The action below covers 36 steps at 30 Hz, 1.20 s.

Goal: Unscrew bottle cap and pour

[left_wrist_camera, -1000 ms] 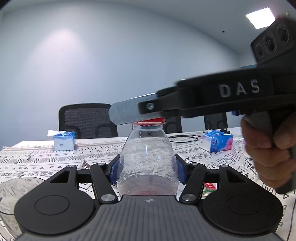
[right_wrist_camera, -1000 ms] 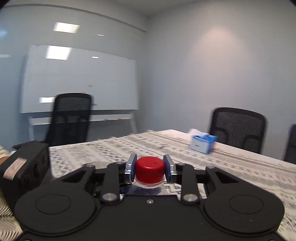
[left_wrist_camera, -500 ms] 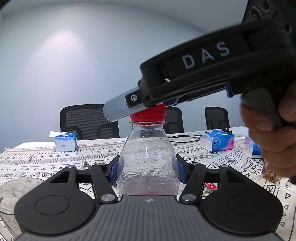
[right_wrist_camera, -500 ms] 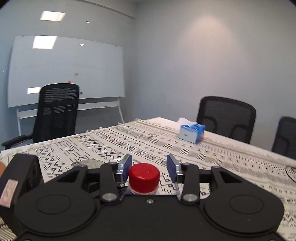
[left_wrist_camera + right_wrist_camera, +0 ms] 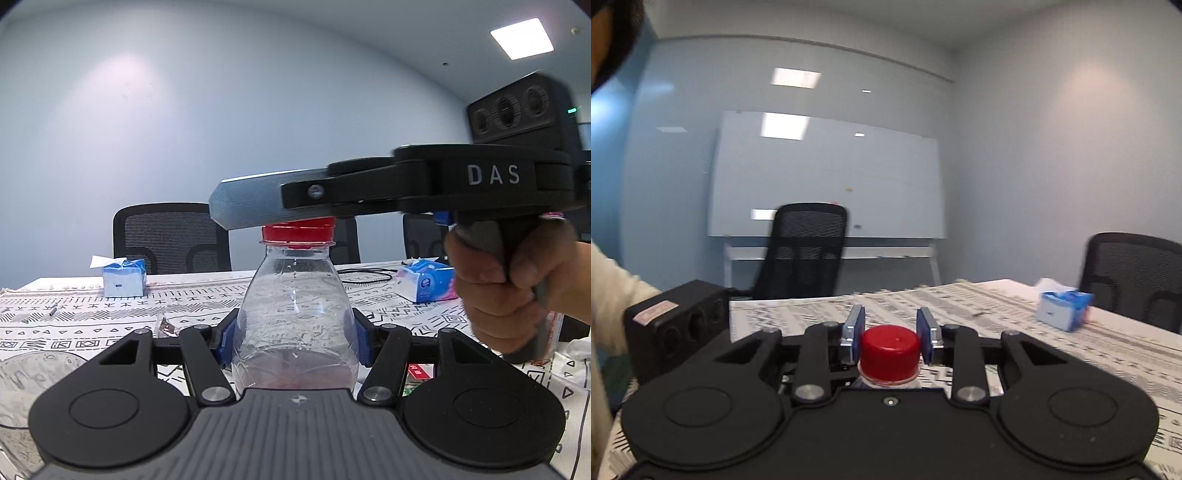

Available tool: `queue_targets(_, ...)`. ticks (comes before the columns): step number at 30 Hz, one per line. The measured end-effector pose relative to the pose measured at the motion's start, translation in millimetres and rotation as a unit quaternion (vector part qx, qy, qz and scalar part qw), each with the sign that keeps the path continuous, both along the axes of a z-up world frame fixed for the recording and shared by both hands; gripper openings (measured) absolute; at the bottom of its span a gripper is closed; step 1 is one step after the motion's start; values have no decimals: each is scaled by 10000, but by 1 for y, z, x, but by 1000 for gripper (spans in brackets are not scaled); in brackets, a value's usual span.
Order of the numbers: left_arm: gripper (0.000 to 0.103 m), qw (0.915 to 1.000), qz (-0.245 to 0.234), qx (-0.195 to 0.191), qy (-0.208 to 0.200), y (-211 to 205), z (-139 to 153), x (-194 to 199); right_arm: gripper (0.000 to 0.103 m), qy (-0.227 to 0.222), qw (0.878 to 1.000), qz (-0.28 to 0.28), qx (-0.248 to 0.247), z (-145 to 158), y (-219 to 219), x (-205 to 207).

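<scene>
Clear plastic bottle (image 5: 295, 317) upright, red cap (image 5: 889, 349) on!
Ridged see-through body, reddish liquid pooled low, cap sitting square on the neck.

You see a bench (image 5: 110, 314) under a black-and-white patterned cloth, a blue tissue box (image 5: 123, 277) at its far edge, a soft tissue pack (image 5: 424, 284) beside a black cable (image 5: 365, 275), black mesh chairs (image 5: 173, 236) behind, and a whiteboard (image 5: 827, 177).
</scene>
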<state>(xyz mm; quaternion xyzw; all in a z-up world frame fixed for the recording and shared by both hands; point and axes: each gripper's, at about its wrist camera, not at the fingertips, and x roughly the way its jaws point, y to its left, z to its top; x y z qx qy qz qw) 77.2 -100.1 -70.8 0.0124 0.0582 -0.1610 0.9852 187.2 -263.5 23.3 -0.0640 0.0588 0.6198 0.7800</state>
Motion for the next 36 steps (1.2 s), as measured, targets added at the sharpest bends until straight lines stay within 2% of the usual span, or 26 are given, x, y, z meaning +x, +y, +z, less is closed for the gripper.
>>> queue_targets(4,56,10000,-1,-49,17,2,-1,2,33,170,9994,287,-89,8,1,11)
queue_targets(7,57,10000,26,-5,-15,1,-1,2,35,78,9990,-420,-137,15,3,-9)
queue_targets(9,57,10000,50,23,-32,0,-2,1,47,-58,9944,-1041,-188,17,4,-26)
queue_targets(11,58,10000,76,43,-46,-1,-2,1,51,-43,9874,-1577,-139,18,4,-42)
queue_targets(14,58,9998,147,86,-69,-2,-2,2,61,114,9751,-2214,-78,17,4,-54)
queue_targets(18,58,9996,244,117,-84,-5,-2,2,61,139,9624,-2709,-156,15,15,-64)
queue_targets(20,58,9995,282,139,-97,-7,-2,2,60,-5,9515,-3069,-193,13,25,-73)
queue_targets(22,58,9993,315,154,-101,-9,-2,1,50,-61,9454,-3249,-265,12,35,-78)
queue_targets(23,57,9993,324,152,-99,-10,-2,0,37,-53,9460,-3227,-290,9,39,-79)
queue_targets(24,57,9993,322,144,-94,-10,-1,0,33,-45,9460,-3227,-295,6,43,-81)
queue_targets(28,57,9994,276,177,-76,-10,0,0,31,-95,9461,-3229,-238,-2,42,-83)
queue_targets(33,56,9997,154,179,-22,-9,1,1,31,-49,9665,-2563,-132,-7,23,-68)
queue_targets(36,56,9998,93,165,12,-8,1,3,31,-44,9817,-1906,-51,-7,10,-53)
